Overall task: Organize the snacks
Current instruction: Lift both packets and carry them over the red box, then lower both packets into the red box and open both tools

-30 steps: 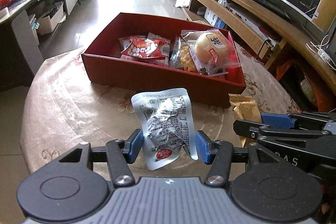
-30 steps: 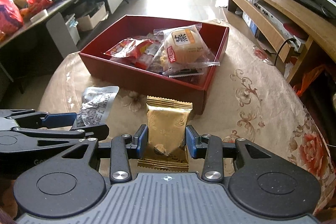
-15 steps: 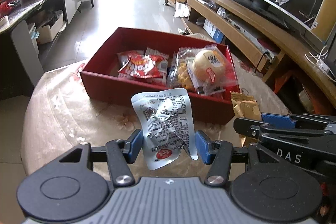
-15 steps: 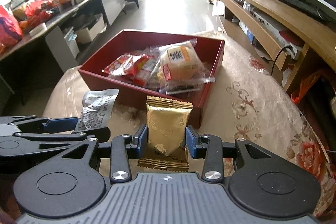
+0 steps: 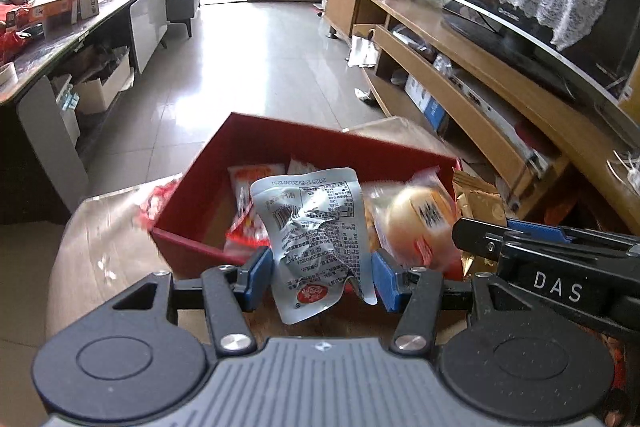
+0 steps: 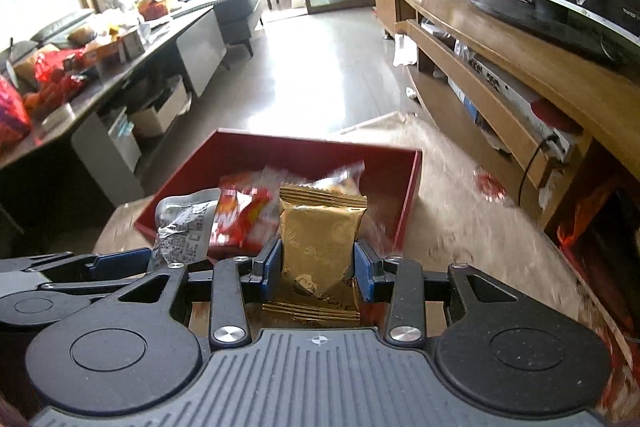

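My left gripper [image 5: 322,273] had its pads clamped on the silver packet [image 5: 320,239], hanging over the near wall of the red box [image 5: 192,195]. My right gripper [image 6: 318,269] pinched the gold packet [image 6: 320,247] over the same box. I judged each should clear the near wall and open only above a bare patch of floor, beside the red snack bags [image 6: 244,215]. The box contents were smeared by motion, and the packets hid the floor beneath them.
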A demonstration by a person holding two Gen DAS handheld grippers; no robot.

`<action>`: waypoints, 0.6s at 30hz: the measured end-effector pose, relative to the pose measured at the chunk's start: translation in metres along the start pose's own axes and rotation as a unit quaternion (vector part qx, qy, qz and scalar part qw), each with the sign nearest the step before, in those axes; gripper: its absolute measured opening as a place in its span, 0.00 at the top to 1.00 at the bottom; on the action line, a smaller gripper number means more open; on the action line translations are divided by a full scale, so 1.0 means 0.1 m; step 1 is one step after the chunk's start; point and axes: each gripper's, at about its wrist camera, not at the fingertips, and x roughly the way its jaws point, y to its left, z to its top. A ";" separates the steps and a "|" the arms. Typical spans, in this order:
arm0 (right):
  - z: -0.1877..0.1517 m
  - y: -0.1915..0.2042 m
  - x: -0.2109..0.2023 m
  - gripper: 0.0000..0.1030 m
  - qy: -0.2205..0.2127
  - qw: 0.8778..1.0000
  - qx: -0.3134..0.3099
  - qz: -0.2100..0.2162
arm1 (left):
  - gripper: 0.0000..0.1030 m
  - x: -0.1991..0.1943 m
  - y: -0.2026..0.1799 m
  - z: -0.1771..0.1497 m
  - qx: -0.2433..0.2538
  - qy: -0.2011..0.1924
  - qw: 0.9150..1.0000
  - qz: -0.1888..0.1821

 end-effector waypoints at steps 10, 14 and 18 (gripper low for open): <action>0.28 -0.05 0.46 0.54 0.012 1.000 0.013 0.004 | 0.49 0.48 0.10 0.32 -0.015 0.018 1.000 0.015; 0.32 -0.05 0.63 0.54 0.024 1.000 0.013 0.003 | 0.49 0.66 0.15 0.36 -0.020 0.034 0.999 0.015; 0.37 -0.04 0.70 0.54 0.023 1.000 0.013 0.013 | 0.47 0.83 0.11 0.37 -0.017 0.062 0.998 -0.021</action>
